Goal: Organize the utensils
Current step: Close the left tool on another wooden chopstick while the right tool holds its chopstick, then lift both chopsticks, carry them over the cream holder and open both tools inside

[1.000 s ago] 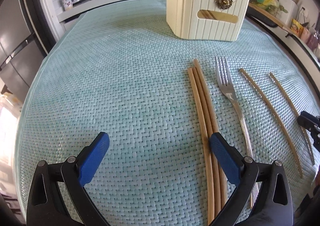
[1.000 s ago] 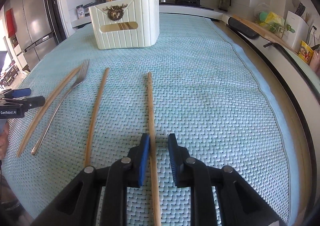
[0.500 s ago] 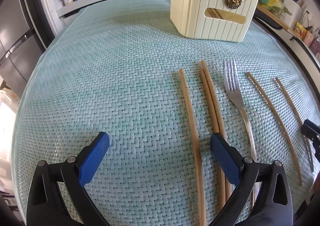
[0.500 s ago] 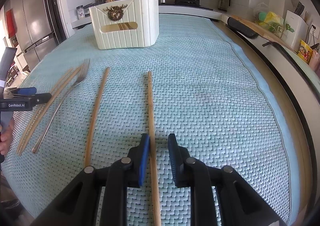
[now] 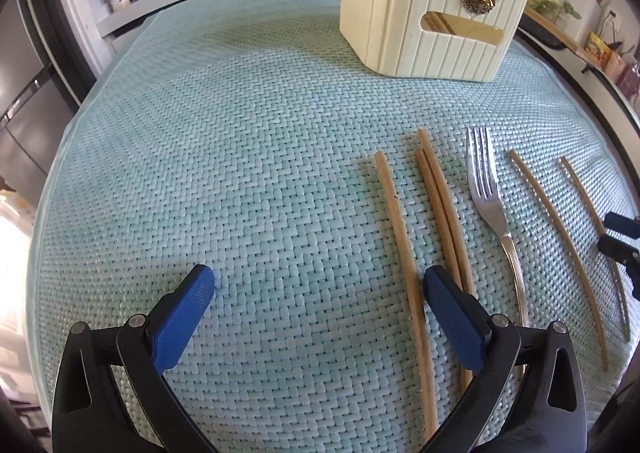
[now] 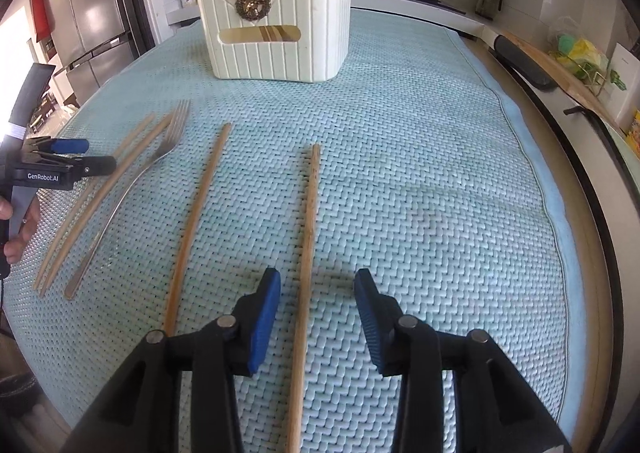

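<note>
- Your right gripper (image 6: 316, 303) is hovering with fingers spread, straddling 1 chopstick (image 6: 308, 229) lying lengthwise between them, pointing toward the holder (image 6: 276, 29).
- Your left gripper (image 5: 316, 313) is also gaping wide, another chopstick (image 5: 400, 237) sitting just inside its right finger.

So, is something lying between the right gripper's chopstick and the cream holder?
Nothing visible does. The chopstick lies between the open right gripper fingers, and only bare mat stretches to the holder.
</note>
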A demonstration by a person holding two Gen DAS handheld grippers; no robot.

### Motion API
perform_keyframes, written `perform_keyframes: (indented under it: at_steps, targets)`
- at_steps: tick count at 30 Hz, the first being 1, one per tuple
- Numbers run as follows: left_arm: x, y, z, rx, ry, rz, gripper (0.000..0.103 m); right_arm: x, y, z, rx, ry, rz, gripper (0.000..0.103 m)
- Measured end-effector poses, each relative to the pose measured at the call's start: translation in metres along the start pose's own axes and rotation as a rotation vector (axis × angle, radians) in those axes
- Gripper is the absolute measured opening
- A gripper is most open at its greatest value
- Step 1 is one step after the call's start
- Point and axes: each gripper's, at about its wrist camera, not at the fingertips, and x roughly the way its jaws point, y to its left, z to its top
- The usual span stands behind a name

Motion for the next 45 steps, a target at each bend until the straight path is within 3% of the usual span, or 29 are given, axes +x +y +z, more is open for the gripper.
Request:
perform_keyframes:
  at_steps: [11, 13, 15, 17, 19, 21, 22, 26, 30, 38, 45]
  targets:
    - [0.01, -0.014, 0.022, 0.045, 0.073, -0.02, 0.101, 0.033, 0.001, 0.055, -0.041, 0.029, 0.029, 0.038]
    - [0.009, -0.021, 0.025, 0.064, 0.067, -0.028, 0.094, 0.037, 0.001, 0.063, -0.04, 0.035, 0.027, 0.037]
    - [0.007, -0.025, 0.029, 0.074, 0.058, -0.039, 0.072, 0.039, 0.0, 0.068, -0.039, 0.04, 0.026, 0.032]
    - [0.006, -0.026, 0.033, 0.064, 0.057, -0.046, 0.056, 0.042, 0.0, 0.071, -0.031, 0.044, 0.025, 0.029]
    - [0.006, -0.027, 0.037, 0.054, 0.056, -0.064, 0.038, 0.044, 0.001, 0.074, -0.024, 0.04, 0.023, 0.016]
    - [0.006, -0.028, 0.037, 0.052, 0.05, -0.077, 0.011, 0.046, 0.001, 0.077, -0.011, 0.036, 0.022, 0.007]
    - [0.006, -0.028, 0.039, 0.044, 0.05, -0.092, 0.008, 0.047, 0.0, 0.078, -0.003, 0.031, 0.024, 0.007]
    - [0.002, -0.022, 0.039, 0.0, 0.024, -0.124, 0.005, 0.047, -0.004, 0.08, 0.02, 0.017, 0.032, 0.006]
    - [-0.031, -0.009, 0.035, -0.035, -0.066, -0.156, 0.004, 0.025, -0.014, 0.083, 0.054, -0.051, 0.059, 0.006]
    - [-0.136, 0.001, 0.037, -0.053, -0.293, -0.219, 0.004, -0.075, -0.018, 0.089, 0.062, -0.27, 0.123, 0.006]
    - [-0.193, 0.001, 0.039, -0.071, -0.442, -0.262, 0.004, -0.157, -0.003, 0.08, 0.018, -0.448, 0.13, 0.006]
